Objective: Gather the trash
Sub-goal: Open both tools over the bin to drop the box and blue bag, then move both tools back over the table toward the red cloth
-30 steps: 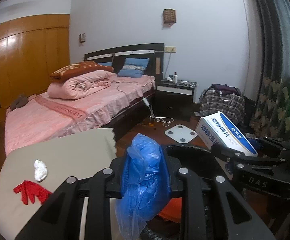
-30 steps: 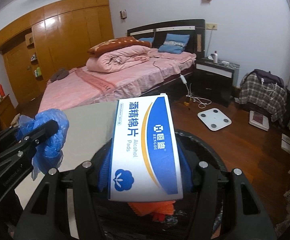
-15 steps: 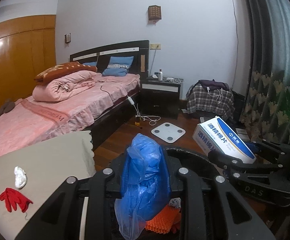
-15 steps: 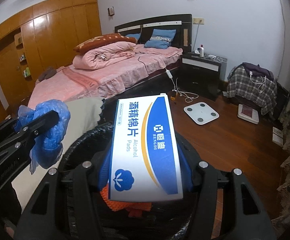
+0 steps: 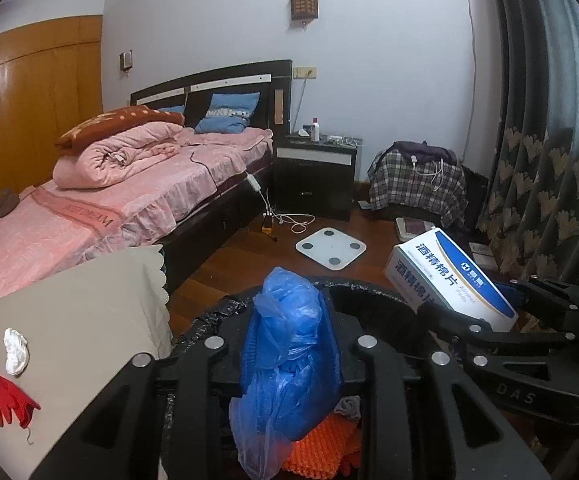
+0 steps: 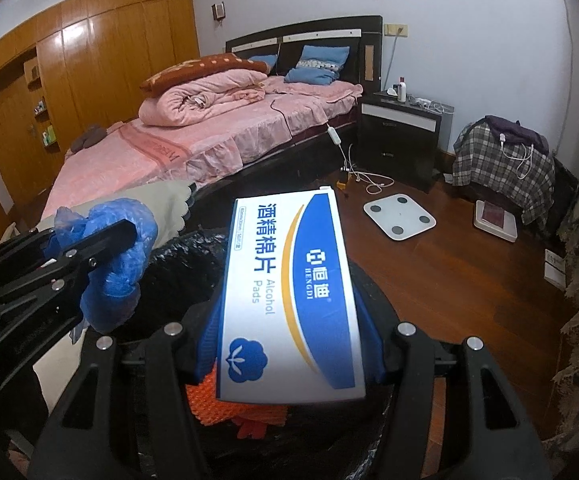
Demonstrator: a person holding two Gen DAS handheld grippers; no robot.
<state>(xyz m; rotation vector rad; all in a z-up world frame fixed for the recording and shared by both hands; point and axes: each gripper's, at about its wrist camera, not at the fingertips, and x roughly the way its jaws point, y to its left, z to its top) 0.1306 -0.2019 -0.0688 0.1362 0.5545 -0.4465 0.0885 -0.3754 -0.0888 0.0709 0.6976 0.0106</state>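
Low in the frame, the left gripper [image 5: 289, 356] pinches a limp, light blue bag [image 5: 289, 360]; the right gripper [image 6: 289, 344] clamps a stiff box [image 6: 289, 300] by its sides, above the bin [image 5: 369, 292].

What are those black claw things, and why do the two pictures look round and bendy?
They are tongs that a person holds, one in each hand, no robot. Each has a small wide-eyed camera on it, which bends the room. One picture looks along the left tongs, the other along the right tongs.

The left tongs pinch a crumpled blue plastic bag. The right tongs pinch a white and blue box of alcohol pads. Both hang above a bin lined with a black bag, which already has something orange inside.

Beside the bin is a table with a beige cloth. On it lie a red glove and a white crumpled scrap. Behind is a pink bed.
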